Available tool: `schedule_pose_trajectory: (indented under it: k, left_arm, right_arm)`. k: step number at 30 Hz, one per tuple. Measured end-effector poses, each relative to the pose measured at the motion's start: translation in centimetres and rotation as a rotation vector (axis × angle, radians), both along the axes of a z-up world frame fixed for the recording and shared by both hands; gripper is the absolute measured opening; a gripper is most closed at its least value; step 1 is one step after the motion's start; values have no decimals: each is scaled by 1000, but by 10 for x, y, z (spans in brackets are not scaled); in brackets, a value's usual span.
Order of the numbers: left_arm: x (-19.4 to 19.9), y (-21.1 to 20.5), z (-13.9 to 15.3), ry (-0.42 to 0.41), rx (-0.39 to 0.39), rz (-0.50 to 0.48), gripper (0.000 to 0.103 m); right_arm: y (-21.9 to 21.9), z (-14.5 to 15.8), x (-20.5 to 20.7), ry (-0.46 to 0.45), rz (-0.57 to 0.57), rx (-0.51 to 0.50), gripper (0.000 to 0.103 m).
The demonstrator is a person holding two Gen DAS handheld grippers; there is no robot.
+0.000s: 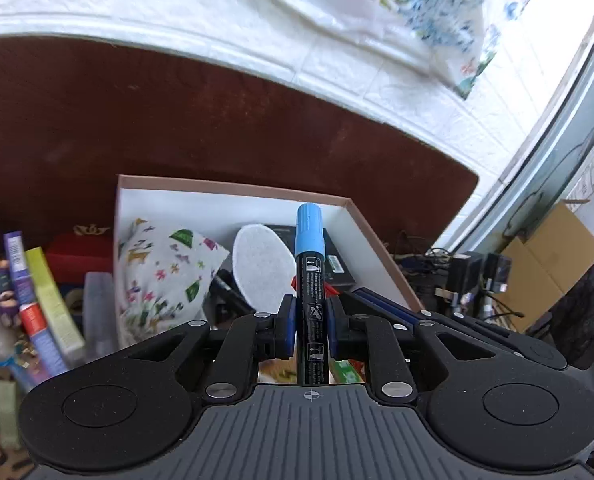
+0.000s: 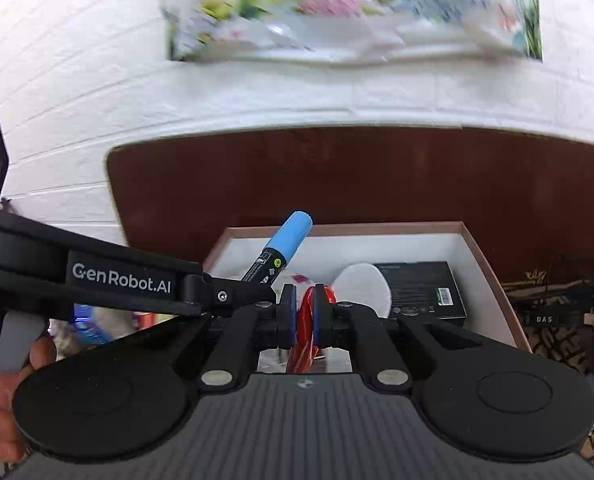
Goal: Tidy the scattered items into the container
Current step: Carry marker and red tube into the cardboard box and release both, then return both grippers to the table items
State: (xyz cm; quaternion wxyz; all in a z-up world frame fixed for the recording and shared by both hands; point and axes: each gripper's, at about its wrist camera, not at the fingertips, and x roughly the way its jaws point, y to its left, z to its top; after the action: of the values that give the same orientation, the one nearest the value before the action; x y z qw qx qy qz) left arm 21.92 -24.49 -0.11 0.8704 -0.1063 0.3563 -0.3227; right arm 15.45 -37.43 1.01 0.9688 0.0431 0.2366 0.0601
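Note:
My left gripper [image 1: 311,320] is shut on a black marker with a blue cap [image 1: 309,248], held upright over the open white box [image 1: 233,196]. The box holds a patterned fabric pouch [image 1: 161,276], a white oval pad [image 1: 259,264] and a black carton [image 1: 335,260]. My right gripper [image 2: 305,312] is shut on a red shiny wrapper [image 2: 303,336] just in front of the same box [image 2: 473,248]. The left gripper's arm [image 2: 121,280] and the marker [image 2: 281,248] cross the left of the right wrist view.
The box sits on a dark brown table [image 1: 177,120] against a white brick wall [image 1: 337,76]. Books and small boxes [image 1: 41,300] stand left of the box. Cardboard cartons and cables [image 1: 537,272] lie off the table's right side.

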Motion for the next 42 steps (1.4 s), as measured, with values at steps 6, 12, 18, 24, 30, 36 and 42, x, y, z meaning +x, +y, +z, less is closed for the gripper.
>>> schedule_pose_trajectory:
  k: [6, 12, 18, 24, 30, 36, 42]
  left_arm:
    - [0, 6, -22, -122, 72, 112, 103]
    - [0, 16, -32, -78, 72, 50, 103]
    - [-4, 17, -40, -39, 80, 37, 103]
    - [-16, 27, -27, -53, 73, 42, 103]
    - [-37, 44, -14, -85, 59, 39, 103]
    - [-73, 80, -10, -104, 25, 90, 103]
    - [-127, 145, -36, -116, -8, 168, 103]
  right_arm:
    - [-19, -40, 21, 115, -110, 43, 92]
    - [-22, -52, 11, 169, -94, 83, 95]
    - [-19, -48, 8, 189, -77, 143, 98]
    - [-10, -34, -2, 166, -67, 129, 99]
    - [6, -21, -18, 146, -34, 118, 100]
    - [41, -13, -43, 121, 51, 93, 100]
    - [111, -26, -77, 97, 231, -8, 100]
